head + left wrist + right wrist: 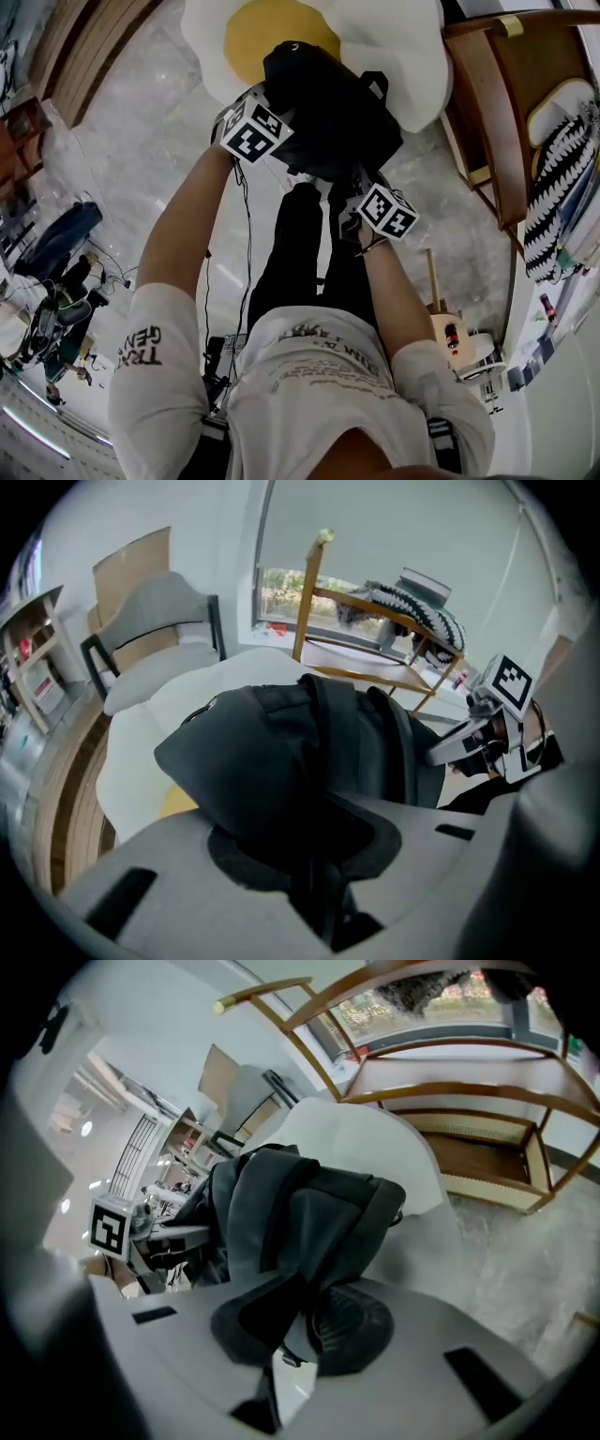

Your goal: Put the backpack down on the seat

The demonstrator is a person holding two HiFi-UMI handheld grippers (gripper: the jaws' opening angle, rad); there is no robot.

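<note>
- Pale marble-look floor; wooden rack at right.
- Black fabric backpack hangs over near edge of white fried-egg-shaped cushion seat; contact unclear.
- Left gripper and right gripper each pinch backpack fabric.
- Likely remaining: settle it, release.

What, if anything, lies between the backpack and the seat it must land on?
Nothing visible does. The backpack, gripped by the left claw and right claw, is directly over the white seat, whose surface shows bare around it.
</note>
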